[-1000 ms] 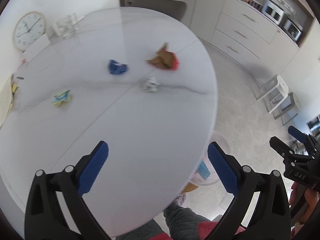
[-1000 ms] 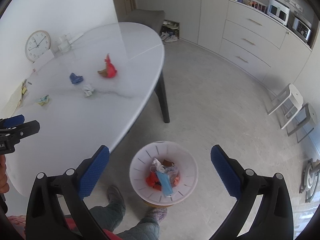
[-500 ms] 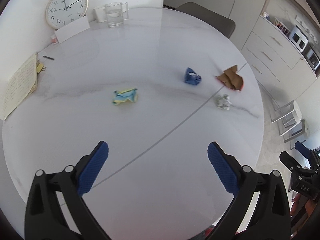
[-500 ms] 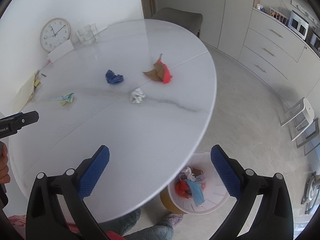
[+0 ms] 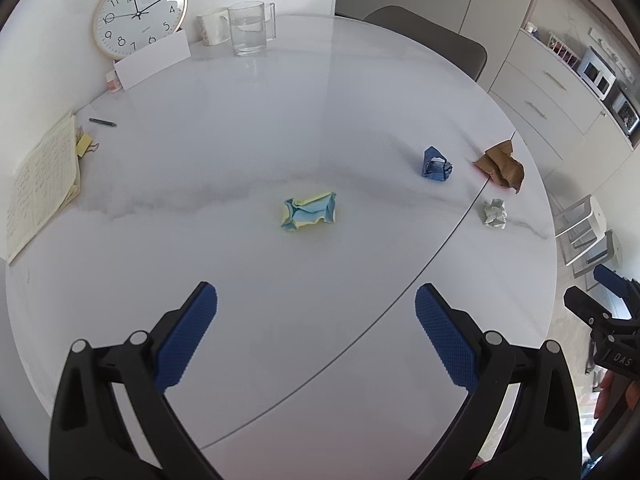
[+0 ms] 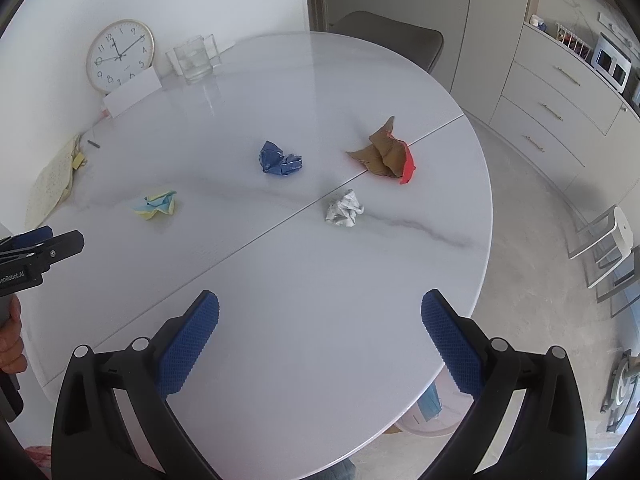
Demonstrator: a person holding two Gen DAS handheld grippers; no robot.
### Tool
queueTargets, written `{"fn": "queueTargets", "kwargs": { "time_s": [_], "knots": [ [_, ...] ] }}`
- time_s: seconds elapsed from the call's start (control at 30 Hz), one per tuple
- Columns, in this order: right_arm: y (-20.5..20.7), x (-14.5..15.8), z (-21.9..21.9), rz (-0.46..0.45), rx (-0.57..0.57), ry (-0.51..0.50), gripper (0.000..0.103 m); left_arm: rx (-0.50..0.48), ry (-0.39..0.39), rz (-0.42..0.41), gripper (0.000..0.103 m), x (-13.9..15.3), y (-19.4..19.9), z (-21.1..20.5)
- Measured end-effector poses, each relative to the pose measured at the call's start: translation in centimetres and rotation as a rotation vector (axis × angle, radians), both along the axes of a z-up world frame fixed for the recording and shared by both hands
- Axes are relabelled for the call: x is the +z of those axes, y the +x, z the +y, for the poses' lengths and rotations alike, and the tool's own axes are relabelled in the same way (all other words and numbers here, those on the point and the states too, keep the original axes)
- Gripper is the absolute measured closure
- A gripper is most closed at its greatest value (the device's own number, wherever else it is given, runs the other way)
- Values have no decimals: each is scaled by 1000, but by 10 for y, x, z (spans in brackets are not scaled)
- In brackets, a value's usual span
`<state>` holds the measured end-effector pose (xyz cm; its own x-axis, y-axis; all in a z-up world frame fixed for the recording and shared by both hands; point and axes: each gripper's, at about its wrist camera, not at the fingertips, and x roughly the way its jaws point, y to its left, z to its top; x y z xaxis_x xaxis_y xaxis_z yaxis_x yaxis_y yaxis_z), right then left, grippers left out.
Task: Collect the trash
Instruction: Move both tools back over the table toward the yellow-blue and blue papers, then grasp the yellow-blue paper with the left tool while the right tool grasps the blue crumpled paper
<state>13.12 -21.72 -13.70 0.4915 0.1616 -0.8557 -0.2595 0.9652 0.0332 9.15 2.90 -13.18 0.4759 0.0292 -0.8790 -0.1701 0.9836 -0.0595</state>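
Both left tongs (image 5: pixel 316 312) and right tongs (image 6: pixel 320 318) hover spread, empty, over the table (image 6: pixel 320 272).

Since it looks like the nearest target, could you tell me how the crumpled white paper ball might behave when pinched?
The white paper ball looks loosely crumpled, so it will probably compress and feel light. It sits free on the smooth table, so a nudge might slide or roll it.

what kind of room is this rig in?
Most likely a home kitchen-dining area: a round white dining table with an upholstered chair tucked in, built-in drawers along the wall, and what looks like a small countertop oven above them.
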Motion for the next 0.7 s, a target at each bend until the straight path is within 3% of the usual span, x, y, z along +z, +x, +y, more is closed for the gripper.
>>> {"fn": "queueTargets", "kwargs": {
  "time_s": [0.2,0.43,0.7],
  "knots": [
    [12,-1,8,16,6,-7,2,-26,4,-13,8,-14,20,4],
    [39,-12,17,48,20,2,2,-123,52,-1,9,-41,59,13],
    [74,-31,30,90,41,23,2,-53,14,78,16,-75,104,29]
  ]
}}
